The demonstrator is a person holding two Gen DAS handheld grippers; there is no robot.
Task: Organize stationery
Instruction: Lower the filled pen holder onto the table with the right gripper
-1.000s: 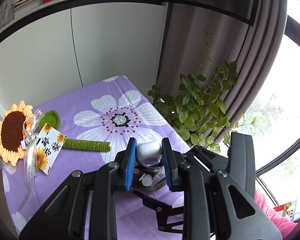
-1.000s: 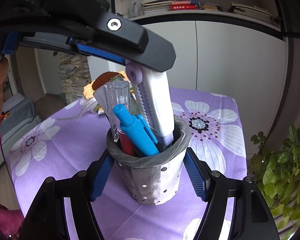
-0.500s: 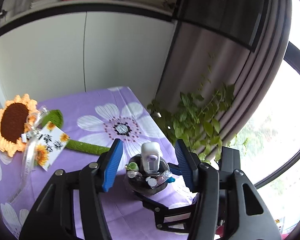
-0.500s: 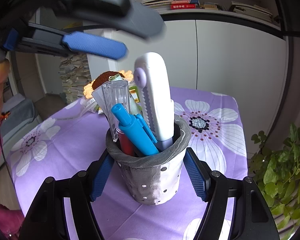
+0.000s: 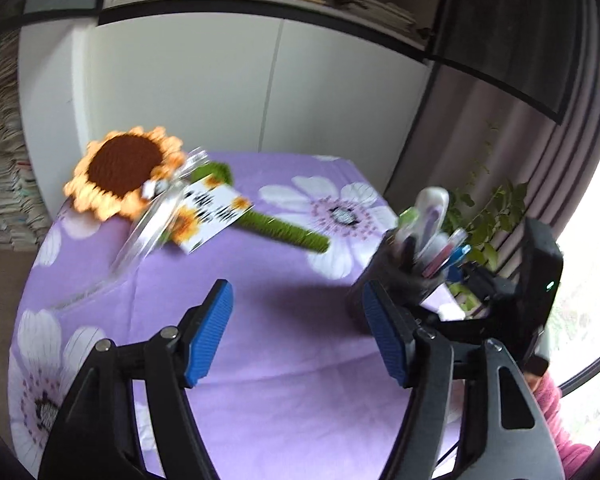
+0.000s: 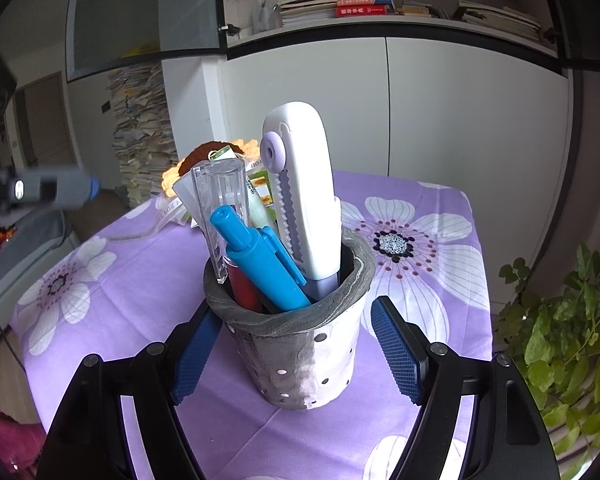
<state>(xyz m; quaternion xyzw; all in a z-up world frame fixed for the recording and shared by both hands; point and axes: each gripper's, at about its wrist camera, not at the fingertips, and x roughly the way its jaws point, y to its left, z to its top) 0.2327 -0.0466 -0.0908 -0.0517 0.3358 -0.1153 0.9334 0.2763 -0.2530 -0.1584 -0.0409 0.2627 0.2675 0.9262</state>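
The table (image 6: 440, 344), under its purple flowered cloth, carried everything — and right at the near middle of it stood the one pen cup (image 6: 300, 356), grey rim, white perforated wall, upright. The right tongs (image 6: 296, 348) sat astride that cup, one blue pad to each side; the right pad stood clear of the wall, the left pad was partly hidden behind it, and the jaws were opening, so I'd call the cup let go. The left tongs (image 5: 296, 336) were off to the left, jaws opening with only bare cloth between them; from there the cup (image 5: 392, 276) lay to the right, just past the right pad. So the right hand was plainly the nearer one.

One crocheted sunflower (image 5: 124, 176) lay at the far left, stem pointing right, one printed card (image 5: 208, 216) tied on it.

In the cup, all standing near upright: one white-and-lilac cutter (image 6: 304, 196), tallest — one blue pen (image 6: 260, 260), one clear cap (image 6: 222, 216), one red pen (image 6: 242, 284). Anything more was hidden behind these.
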